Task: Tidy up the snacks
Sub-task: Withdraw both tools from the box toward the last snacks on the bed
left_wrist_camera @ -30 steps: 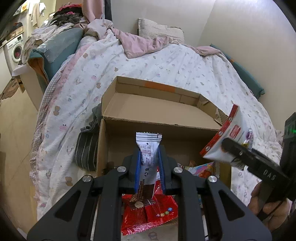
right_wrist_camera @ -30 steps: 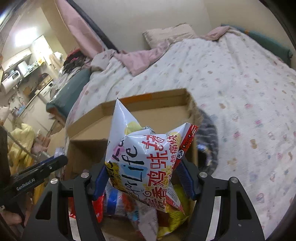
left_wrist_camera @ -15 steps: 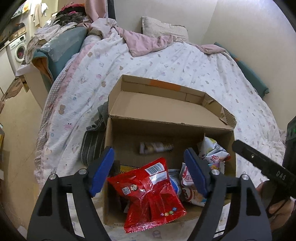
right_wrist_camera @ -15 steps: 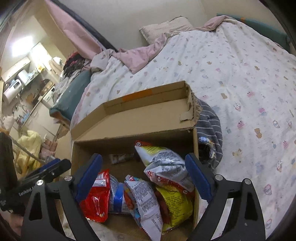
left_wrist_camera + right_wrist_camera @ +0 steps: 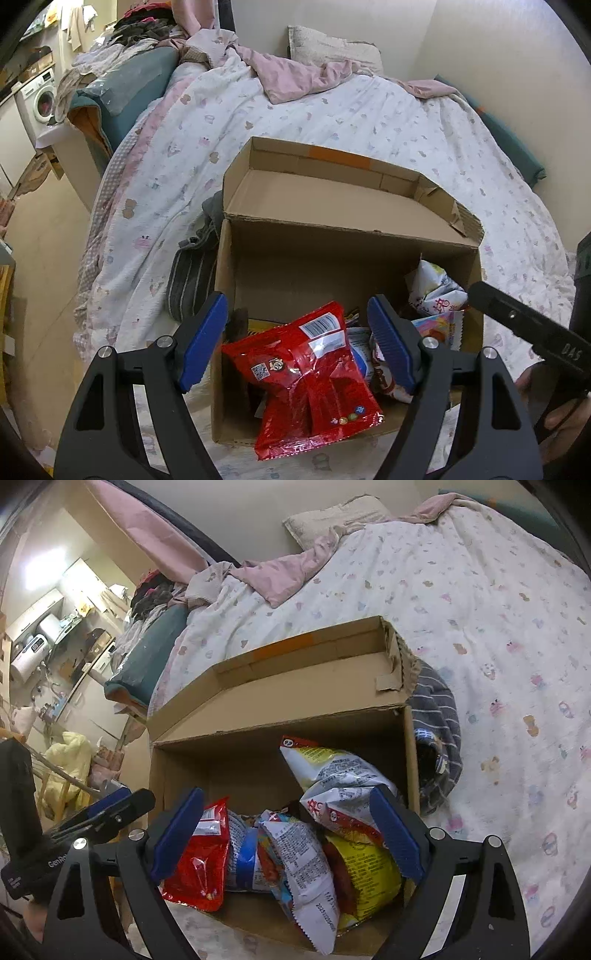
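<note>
This is a bedroom in a home. A big bed with a white blanket full of little pictures fills the room. A pillow lies by the wall, next to a crumpled pink sheet. Clothes are piled up at the side. A washing machine stands farther back, and kitchen things show through a doorway.

The cardboard box sits open-topped in the lower middle of both views, its lid flap folded back above. Snack bags crowd the lower part: a red bag spills over the near rim, a white bag leans against the right wall. The back-left floor stays bare. A striped cloth crowds the outer wall.
</note>
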### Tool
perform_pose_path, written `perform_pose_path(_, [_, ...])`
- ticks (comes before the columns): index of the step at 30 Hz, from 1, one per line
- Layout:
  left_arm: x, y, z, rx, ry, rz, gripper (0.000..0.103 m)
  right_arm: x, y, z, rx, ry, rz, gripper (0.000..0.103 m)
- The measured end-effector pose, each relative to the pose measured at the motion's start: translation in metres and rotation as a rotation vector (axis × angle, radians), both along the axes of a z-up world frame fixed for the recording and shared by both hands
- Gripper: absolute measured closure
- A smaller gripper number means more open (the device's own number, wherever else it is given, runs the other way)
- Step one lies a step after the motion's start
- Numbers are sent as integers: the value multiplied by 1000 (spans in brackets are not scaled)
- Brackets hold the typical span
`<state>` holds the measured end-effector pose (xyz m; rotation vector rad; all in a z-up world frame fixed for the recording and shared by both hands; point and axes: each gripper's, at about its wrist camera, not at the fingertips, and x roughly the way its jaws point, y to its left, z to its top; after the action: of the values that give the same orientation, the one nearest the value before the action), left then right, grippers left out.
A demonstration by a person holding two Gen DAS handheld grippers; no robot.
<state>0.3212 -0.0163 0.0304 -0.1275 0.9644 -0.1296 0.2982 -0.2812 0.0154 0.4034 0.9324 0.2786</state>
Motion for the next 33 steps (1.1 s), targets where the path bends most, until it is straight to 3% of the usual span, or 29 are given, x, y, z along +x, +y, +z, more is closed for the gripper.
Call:
perform_pose_path(10, [-23,8,7,9,-13,38,27,-20,-6,6,-1,-9,-14,10])
perform_pose_path(17, [-50,10,13,58,-37,42,28,-49,-2,15,-32,-26,12,10])
perform_pose_path(21, [-66,17,10,38,-10,53,27,-66,2,19,-91,-45,21,10])
perform_pose_path(33, [-108,37,1,10,39,97,27,-116,5,13,-82,-4,30,10])
